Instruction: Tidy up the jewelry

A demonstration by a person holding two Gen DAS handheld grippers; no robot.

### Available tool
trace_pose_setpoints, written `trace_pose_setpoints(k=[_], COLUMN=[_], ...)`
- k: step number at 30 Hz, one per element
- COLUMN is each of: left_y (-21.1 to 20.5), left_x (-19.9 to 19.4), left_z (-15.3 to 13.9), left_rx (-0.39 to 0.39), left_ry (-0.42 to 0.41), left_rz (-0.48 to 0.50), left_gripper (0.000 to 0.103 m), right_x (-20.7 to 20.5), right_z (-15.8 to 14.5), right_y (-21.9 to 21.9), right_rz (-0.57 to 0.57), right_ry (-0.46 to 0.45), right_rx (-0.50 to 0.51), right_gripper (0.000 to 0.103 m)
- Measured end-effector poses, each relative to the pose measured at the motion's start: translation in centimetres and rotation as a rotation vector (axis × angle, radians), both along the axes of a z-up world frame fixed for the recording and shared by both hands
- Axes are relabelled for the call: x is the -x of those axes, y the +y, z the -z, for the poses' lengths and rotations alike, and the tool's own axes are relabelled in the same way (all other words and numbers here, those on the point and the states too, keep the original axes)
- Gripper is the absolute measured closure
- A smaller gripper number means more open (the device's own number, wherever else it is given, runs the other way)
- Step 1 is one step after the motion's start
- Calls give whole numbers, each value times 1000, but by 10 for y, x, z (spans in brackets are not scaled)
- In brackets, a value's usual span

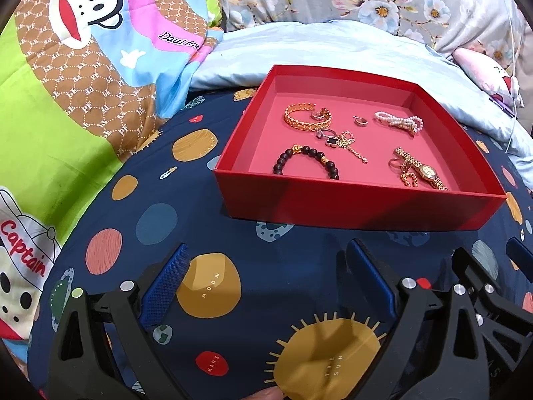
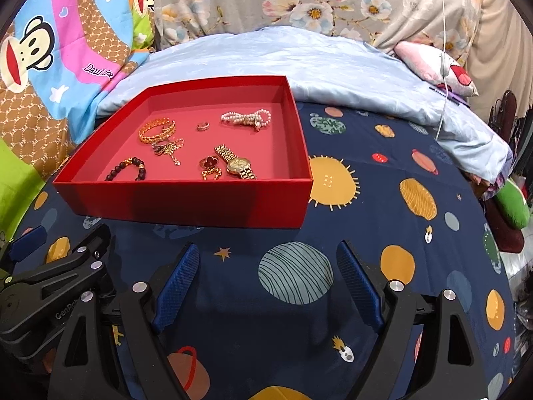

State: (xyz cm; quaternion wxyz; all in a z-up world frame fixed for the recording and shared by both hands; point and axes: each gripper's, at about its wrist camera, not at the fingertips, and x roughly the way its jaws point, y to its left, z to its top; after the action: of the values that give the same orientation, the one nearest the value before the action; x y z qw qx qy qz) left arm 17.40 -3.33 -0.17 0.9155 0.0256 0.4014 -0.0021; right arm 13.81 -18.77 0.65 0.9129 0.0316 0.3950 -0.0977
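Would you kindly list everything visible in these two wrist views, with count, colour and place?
red box: one, red, open, on the bedsheet
gold bangle: one, gold, back left of the box
small ring: one, silver-toned, back centre of the box
pearl bracelet: one, white-pink, back right of the box
bead bracelet: one, dark beads with gold ones, front left of the box
gold watch: one, gold, front right of the box
chain pieces: tangled, count unclear, gold, box centre
bedsheet: one, navy with planets, under the box
blue quilt: one, pale blue, behind the box
cartoon blanket: one, multicoloured, left
left gripper: one, black with blue pads, open
right gripper: one, same colours, open
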Motion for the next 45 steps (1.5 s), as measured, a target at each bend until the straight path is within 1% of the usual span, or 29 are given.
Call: trace_pose_setpoints(k=[17, 45], left_y=[-3, -4], left_x=[0, -1], left_z=[1, 1], left_rx=[-13, -40], left_ry=[10, 9], left_rz=[3, -10], left_gripper=[11, 12], right_x=[-3, -3], right_z=[4, 6], right_y=[-4, -2], right_rz=[6, 1], right_ry=[26, 25], right_rx=[-22, -18], right_gripper=[20, 20])
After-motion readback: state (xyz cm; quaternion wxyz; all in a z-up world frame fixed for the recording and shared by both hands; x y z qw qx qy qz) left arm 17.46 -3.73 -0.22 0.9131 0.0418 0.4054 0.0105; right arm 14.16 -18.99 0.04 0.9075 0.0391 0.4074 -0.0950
